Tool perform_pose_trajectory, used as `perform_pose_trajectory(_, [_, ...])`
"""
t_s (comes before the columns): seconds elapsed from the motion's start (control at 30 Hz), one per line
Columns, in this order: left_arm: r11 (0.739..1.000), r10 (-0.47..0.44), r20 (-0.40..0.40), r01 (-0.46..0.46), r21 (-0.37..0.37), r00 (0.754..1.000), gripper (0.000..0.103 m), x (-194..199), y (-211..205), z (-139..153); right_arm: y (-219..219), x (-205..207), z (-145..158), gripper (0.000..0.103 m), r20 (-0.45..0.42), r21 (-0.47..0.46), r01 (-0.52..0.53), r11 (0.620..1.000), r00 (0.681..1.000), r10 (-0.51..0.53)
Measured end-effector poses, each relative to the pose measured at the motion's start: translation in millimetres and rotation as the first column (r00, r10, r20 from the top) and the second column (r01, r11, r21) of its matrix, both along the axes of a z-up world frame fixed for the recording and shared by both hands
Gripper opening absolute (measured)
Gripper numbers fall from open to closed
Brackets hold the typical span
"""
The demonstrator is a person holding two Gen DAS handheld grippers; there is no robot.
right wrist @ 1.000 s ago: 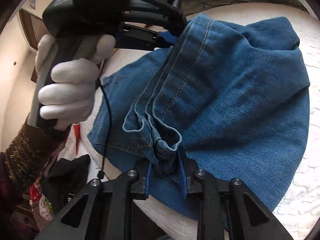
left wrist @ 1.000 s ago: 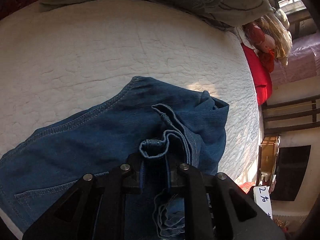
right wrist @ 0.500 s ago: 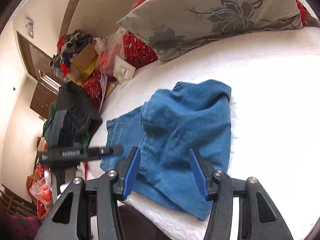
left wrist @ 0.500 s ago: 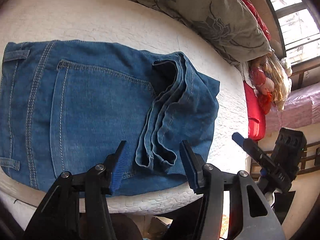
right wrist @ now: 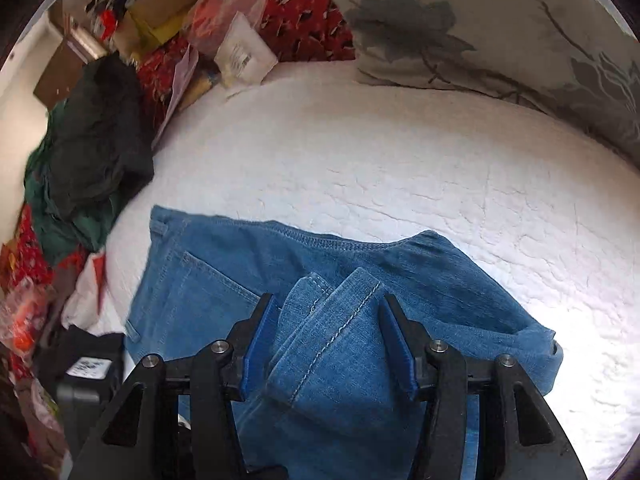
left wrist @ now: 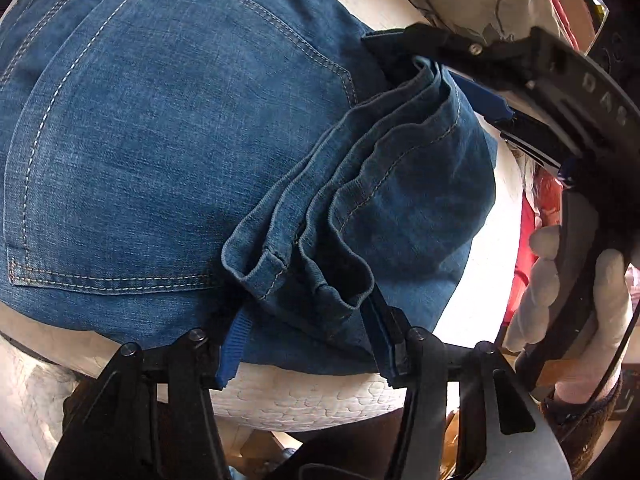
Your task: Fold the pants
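Released and pulled back, both grippers: left gripper (left wrist: 310, 344) and right gripper (right wrist: 326, 344) now spread, straddling hem ends of the jeans (left wrist: 160, 140) folded on the bed (right wrist: 400, 168); probably regrasp, folding toward twelve o'clock.

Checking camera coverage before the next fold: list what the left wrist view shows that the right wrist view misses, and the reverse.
Only the left wrist view: the gloved hand holding the right gripper, and the bunched leg hems.
Only the right wrist view: the dark clothes pile and the boxes beyond the bed.
Both: the jeans, the white bedspread, the flowered pillow, and open jaws straddling denim.
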State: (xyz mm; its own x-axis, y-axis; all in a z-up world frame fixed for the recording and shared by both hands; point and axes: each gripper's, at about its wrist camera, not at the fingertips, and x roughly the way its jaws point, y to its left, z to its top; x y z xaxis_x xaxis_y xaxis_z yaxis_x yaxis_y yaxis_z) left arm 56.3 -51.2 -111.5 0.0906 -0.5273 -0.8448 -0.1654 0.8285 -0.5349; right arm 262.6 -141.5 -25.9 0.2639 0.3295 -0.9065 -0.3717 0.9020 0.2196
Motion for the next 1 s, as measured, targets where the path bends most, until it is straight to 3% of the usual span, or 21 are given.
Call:
perform_pose_trajectory(0.07, [1.000, 0.029, 0.003, -0.029, -0.004, 1.000, 0.041, -3, 6, 0, 21, -9, -4, 0.028, 0.051, -0.126, -0.139, 0.982, 0.988, 0.147])
perform_pose_trajectory(0.1, [0.999, 0.035, 0.000, -0.035, 0.006, 0.999, 0.024, -6, 9, -1, 26, -11, -4, 0.021, 0.048, -0.150, -0.167, 0.974, 0.983, 0.176])
perform_pose_trajectory(0.13, [0.999, 0.038, -0.019, -0.038, -0.025, 0.999, 0.014, -11, 12, -3, 28, -12, 2, 0.020, 0.060, -0.134, -0.174, 0.976, 0.981, 0.183])
perform_pose_trajectory(0.23, [0.994, 0.076, -0.068, -0.081, -0.067, 0.995, 0.007, -28, 21, -14, 42, -21, 14, 0.020, 0.079, 0.005, -0.242, 0.970, 0.967, 0.241])
perform_pose_trajectory(0.27, [0.994, 0.083, -0.069, -0.087, -0.066, 0.994, 0.007, -29, 22, -18, 51, -23, 6, 0.023, 0.047, 0.011, -0.271, 0.962, 0.962, 0.271])
perform_pose_trajectory(0.3, [0.994, 0.086, -0.072, -0.090, -0.064, 0.994, 0.006, -29, 21, -22, 61, -22, -9, 0.028, -0.008, -0.018, -0.293, 0.956, 0.956, 0.293])
perform_pose_trajectory(0.37, [0.993, 0.091, -0.090, -0.097, -0.069, 0.992, 0.005, -25, 22, -23, 70, -24, -34, 0.028, -0.077, -0.100, -0.309, 0.946, 0.950, 0.302])
perform_pose_trajectory(0.43, [0.992, 0.090, -0.093, -0.097, -0.081, 0.992, 0.005, -22, 25, -19, 60, -25, -21, 0.029, -0.059, -0.035, -0.281, 0.959, 0.959, 0.279])
perform_pose_trajectory(0.5, [0.993, 0.086, -0.075, -0.091, -0.072, 0.993, 0.005, -24, 27, -14, 30, -20, 8, 0.032, -0.038, 0.109, -0.204, 0.973, 0.977, 0.209])
perform_pose_trajectory(0.57, [0.993, 0.080, -0.056, -0.085, -0.078, 0.995, 0.005, -30, 29, -6, -14, -18, 39, 0.052, 0.010, 0.216, -0.116, 0.970, 0.993, 0.117])
perform_pose_trajectory(0.6, [0.993, 0.080, -0.045, -0.083, -0.081, 0.996, 0.005, -33, 28, -2, -36, -18, 50, 0.068, 0.036, 0.222, -0.065, 0.973, 0.998, 0.059])
perform_pose_trajectory(0.63, [0.993, 0.076, -0.035, -0.079, -0.089, 0.996, 0.005, -36, 25, 1, -59, -17, 57, 0.072, 0.063, 0.202, -0.008, 0.979, 0.998, -0.004])
perform_pose_trajectory(0.77, [0.996, 0.033, -0.024, -0.035, -0.087, 0.999, 0.008, -33, 2, 5, -123, -20, 40, 0.072, 0.026, 0.117, 0.154, 0.981, 0.987, -0.158])
perform_pose_trajectory(0.83, [0.994, 0.009, -0.039, -0.013, -0.104, 0.999, 0.008, -27, -16, 6, -136, -19, 22, 0.072, 0.004, 0.092, 0.186, 0.978, 0.982, -0.188])
perform_pose_trajectory(0.93, [0.998, -0.016, -0.012, 0.016, -0.054, 1.000, 0.008, -24, -34, 13, -140, -19, -5, 0.068, -0.013, 0.081, 0.186, 0.979, 0.983, -0.186])
perform_pose_trajectory(0.97, [0.999, -0.023, -0.012, 0.022, -0.043, 1.000, 0.008, -22, -40, 12, -137, -19, -13, 0.065, -0.007, 0.062, 0.176, 0.982, 0.984, -0.176])
perform_pose_trajectory(1.0, [0.999, -0.026, -0.016, 0.026, -0.034, 1.000, 0.008, -19, -45, 10, -134, -17, -19, 0.046, 0.006, 0.041, 0.161, 0.986, 0.987, -0.161])
